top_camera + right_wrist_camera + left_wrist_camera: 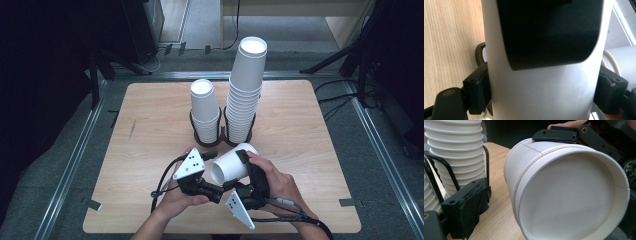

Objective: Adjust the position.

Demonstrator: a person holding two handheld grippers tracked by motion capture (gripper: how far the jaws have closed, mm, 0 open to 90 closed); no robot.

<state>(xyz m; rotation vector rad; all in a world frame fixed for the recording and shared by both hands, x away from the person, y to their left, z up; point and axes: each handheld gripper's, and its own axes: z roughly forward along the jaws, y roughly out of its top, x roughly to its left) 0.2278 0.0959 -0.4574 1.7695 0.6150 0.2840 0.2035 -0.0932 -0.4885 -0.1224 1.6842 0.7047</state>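
Paper cup lies on its side above the table, clamped between the right gripper jaws, its open mouth turned toward the left gripper, whose jaws stand apart just beside the rim. Behind, two cup stacks stand in black wire holders; grey floor surrounds the wooden top.

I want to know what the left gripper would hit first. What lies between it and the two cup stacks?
In the high view, only bare table lies between the left gripper and the cup stacks; the held cup lies beside that stretch.
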